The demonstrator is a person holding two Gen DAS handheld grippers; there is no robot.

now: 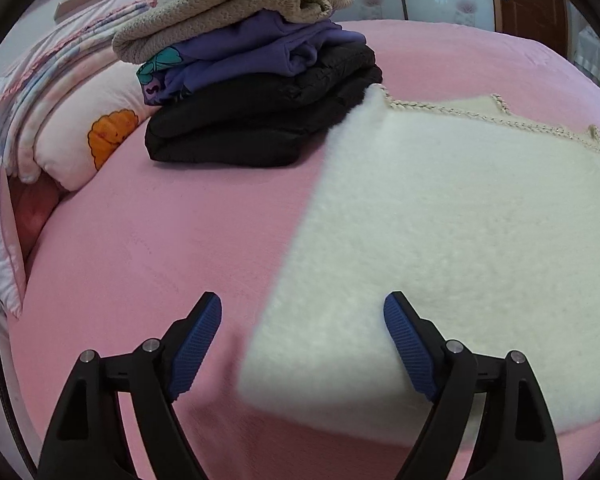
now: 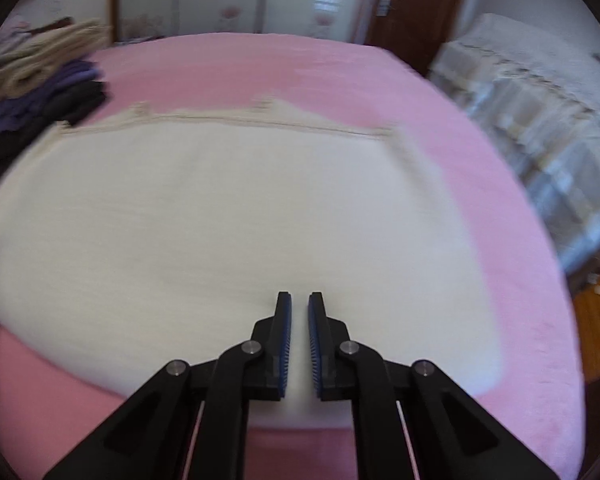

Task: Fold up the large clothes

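Observation:
A cream fluffy garment [image 1: 440, 232] lies folded flat on the pink bed [image 1: 160, 248], with a braided trim along its far edge. My left gripper [image 1: 302, 308] is open and empty, hovering over the garment's near left corner. In the right wrist view the same garment [image 2: 220, 216] fills the middle. My right gripper [image 2: 300, 300] is above its near edge, jaws nearly closed with a thin gap and nothing between them. The view is motion-blurred.
A stack of folded clothes [image 1: 252, 68], beige on purple on black, stands at the far left of the bed and shows in the right wrist view [image 2: 40, 92]. Pillows and quilts [image 1: 60, 108] lie left. A covered piece of furniture [image 2: 540, 128] stands right of the bed.

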